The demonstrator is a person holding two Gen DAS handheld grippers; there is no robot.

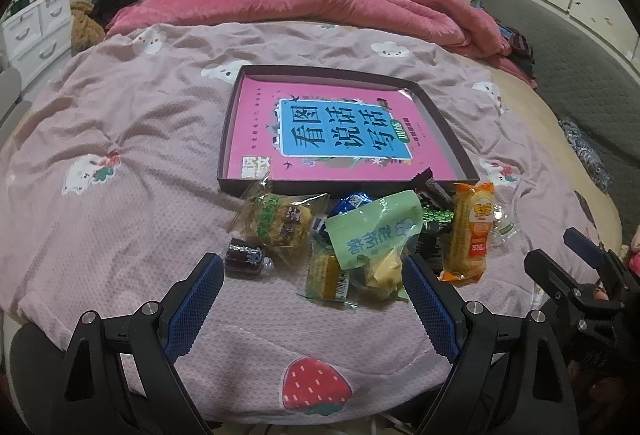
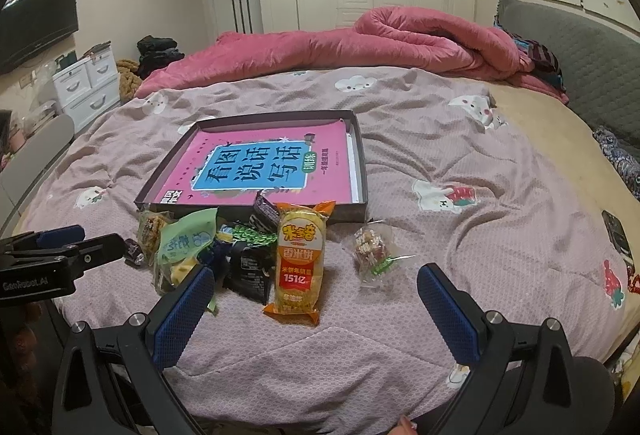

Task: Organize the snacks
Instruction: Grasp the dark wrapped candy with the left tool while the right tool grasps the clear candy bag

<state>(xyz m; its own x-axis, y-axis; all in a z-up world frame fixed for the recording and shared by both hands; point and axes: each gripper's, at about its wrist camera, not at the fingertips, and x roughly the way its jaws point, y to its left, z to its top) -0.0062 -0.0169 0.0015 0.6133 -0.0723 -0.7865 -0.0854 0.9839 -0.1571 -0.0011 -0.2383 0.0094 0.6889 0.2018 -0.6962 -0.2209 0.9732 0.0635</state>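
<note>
While both my grippers hang wide apart and hold nothing, the snacks (image 1: 360,235) lie in a heap on the bed, just this side of the shallow box (image 1: 452,139) with the pink book (image 1: 340,131) in it. My right gripper (image 2: 312,299) is nearer the orange rice cracker pack (image 2: 300,259), whose long side runs straight from my fingers toward the box, and my left gripper (image 1: 312,287) faces the green bag (image 1: 372,235). The dark packs under the heap are half hidden, so I cannot tell what they are.

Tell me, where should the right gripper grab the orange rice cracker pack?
Probably across the middle of the orange rice cracker pack, from the near side. It lies lengthwise, pointing away, so its narrow width fits between the open right gripper's fingers.
</note>
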